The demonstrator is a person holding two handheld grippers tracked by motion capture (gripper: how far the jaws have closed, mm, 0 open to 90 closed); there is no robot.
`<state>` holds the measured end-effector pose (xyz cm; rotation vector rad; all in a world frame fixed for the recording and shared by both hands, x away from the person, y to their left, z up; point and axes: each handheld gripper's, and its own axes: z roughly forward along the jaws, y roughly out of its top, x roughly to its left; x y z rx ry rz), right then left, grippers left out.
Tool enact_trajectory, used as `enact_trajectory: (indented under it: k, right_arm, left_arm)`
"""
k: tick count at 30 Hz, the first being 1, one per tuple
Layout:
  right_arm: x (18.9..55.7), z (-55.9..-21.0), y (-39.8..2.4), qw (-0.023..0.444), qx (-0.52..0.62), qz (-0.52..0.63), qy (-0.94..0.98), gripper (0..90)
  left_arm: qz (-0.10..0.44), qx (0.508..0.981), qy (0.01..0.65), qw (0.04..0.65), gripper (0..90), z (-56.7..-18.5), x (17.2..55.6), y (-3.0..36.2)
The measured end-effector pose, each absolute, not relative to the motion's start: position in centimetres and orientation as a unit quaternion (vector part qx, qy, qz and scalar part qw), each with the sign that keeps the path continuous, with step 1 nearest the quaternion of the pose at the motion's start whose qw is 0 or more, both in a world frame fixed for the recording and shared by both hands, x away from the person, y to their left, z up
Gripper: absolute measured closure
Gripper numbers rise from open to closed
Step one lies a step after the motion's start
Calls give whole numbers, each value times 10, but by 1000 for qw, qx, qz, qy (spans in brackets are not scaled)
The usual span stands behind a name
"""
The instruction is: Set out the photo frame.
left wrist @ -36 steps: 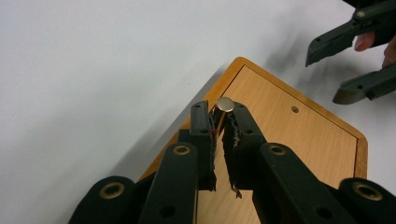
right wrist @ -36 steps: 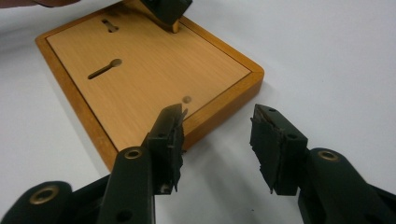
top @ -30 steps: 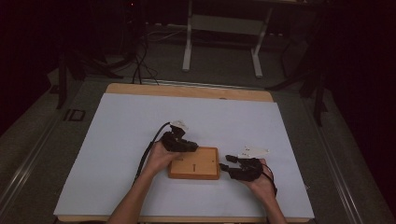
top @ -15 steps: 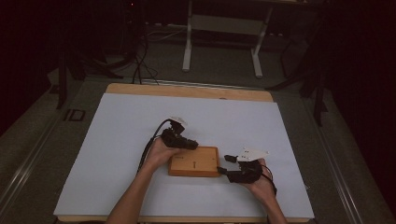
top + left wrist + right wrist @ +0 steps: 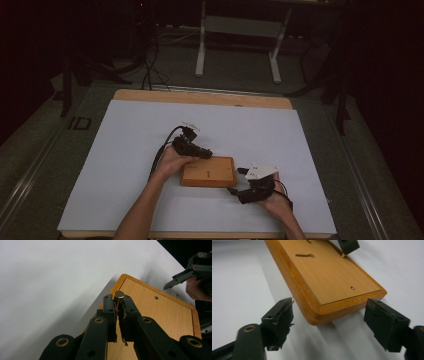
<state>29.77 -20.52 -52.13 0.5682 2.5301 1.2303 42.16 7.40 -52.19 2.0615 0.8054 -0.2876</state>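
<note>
While the left claw [image 5: 117, 305] stayed clamped on a brass pin [image 5: 119, 294] over the board [image 5: 208, 171] on the desk [image 5: 125, 150], the right claw [image 5: 328, 322], just opened wide, faced the board's near corner, touching nothing.

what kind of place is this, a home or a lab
Most likely a lab or recording workspace: a white-topped table in a dark room, cables on the floor behind it, and a person working hand-held grippers at a wooden board.

Dim room, grey floor [image 5: 45, 165], white-legged stand [image 5: 240, 45] behind the table [image 5: 150, 120].
</note>
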Motion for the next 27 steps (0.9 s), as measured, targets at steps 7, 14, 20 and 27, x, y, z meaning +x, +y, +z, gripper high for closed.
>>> enact_trajectory:
  k: [7,14,20,27]
  right_arm:
    - [300,-530,-197,166,180,396,885,202]
    - [313,-537,-193,191,190,396,878,196]
    - [317,-536,-189,212,200,396,871,188]
    - [312,-528,-188,223,193,413,862,222]
  left_arm:
    - [-123,831,324,435,846,-521,424,74]
    - [-111,827,331,441,847,-522,424,73]
    - [-103,829,331,439,849,-520,424,72]
    - [-109,840,314,429,852,-518,422,70]
